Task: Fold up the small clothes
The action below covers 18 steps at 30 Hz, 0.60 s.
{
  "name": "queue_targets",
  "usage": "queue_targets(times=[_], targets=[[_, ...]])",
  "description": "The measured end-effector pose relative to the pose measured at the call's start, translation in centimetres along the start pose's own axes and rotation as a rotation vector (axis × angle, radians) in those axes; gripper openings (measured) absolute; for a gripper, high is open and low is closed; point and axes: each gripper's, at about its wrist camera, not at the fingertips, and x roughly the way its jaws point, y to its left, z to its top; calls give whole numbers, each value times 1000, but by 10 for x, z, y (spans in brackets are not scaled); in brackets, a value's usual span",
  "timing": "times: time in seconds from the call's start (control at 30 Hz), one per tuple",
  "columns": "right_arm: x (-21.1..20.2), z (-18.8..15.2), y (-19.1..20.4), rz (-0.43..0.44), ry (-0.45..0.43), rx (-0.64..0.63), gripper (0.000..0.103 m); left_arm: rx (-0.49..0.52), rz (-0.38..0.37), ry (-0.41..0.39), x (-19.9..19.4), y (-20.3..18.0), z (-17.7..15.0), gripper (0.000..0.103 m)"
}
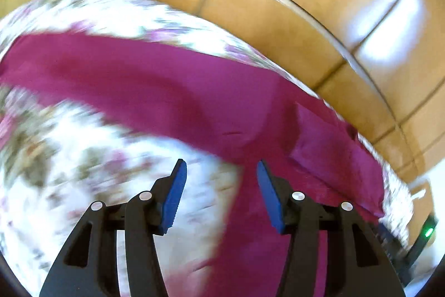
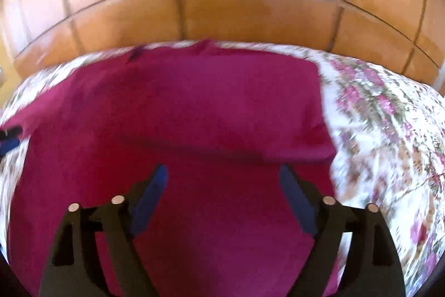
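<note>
Both grippers, left [image 1: 219, 171] and right [image 2: 222, 174], fingers apart, empty; next, pinch shirt [image 2: 178, 102] hem at 6 o'clock, fold evenly over bed [image 2: 375, 130].

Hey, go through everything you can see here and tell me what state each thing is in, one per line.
Magenta garment: lying spread on the bed, one fold across its middle, held by neither gripper.
Floral bedspread: laid over the bed, under the garment.
Left hand-held gripper: open, nothing between its pads.
Right hand-held gripper: open wide over the garment, gripping nothing.
Wooden wardrobe doors: shut.
</note>
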Motion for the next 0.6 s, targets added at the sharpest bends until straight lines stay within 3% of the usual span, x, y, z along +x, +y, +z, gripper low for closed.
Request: queue_targets(times=[0.1, 0.23, 0.4, 0.6], targets=[[4, -20, 15, 13, 32, -18, 101, -125, 49, -63, -31, 53, -3, 52], [8, -31, 16, -8, 39, 31, 101, -265, 150, -150, -71, 126, 6, 52], [11, -29, 10, 37, 42, 63, 101, -440, 189, -223, -101, 197, 29, 52], [8, -37, 12, 29, 13, 51, 101, -554, 209, -199, -100, 243, 59, 52]])
